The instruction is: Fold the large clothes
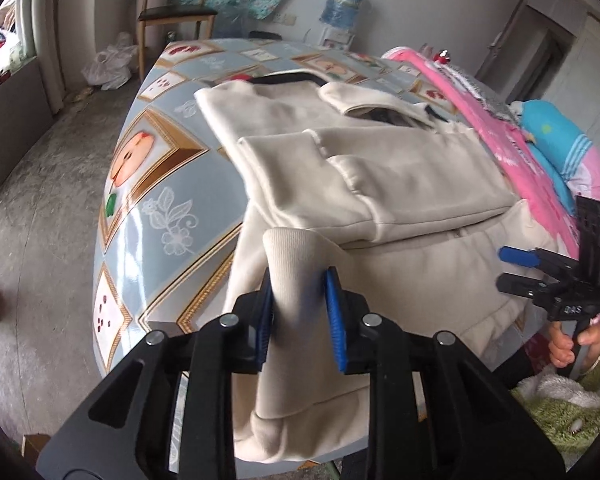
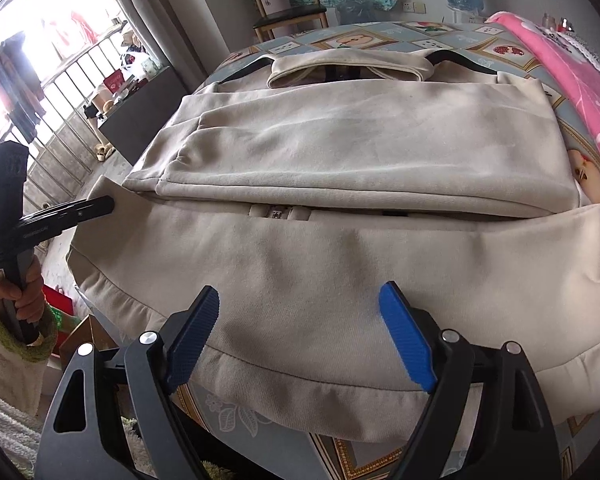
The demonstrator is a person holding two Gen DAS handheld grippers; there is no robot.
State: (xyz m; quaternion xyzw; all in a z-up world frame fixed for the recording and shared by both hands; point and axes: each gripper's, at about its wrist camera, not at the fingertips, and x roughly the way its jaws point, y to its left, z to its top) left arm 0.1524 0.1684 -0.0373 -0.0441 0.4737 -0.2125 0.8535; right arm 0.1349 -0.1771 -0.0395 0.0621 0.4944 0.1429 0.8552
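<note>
Cream fleece jacket (image 2: 340, 152): left tongs (image 1: 300, 312) clamp its ribbed hem; right tongs (image 2: 300, 320) gape apart.

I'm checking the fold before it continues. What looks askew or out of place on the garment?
A black hanger is inside the cream jacket, poking out at both shoulders, though the sleeves are already folded across.

Jacket (image 2: 340, 152): flat on the table (image 1: 140, 208), sleeves folded across its middle.
Hem (image 2: 300, 400): nearest, over the table's edge.
Blanket (image 2: 572, 80): right of the jacket.
Chair (image 2: 288, 12): behind the table.
</note>
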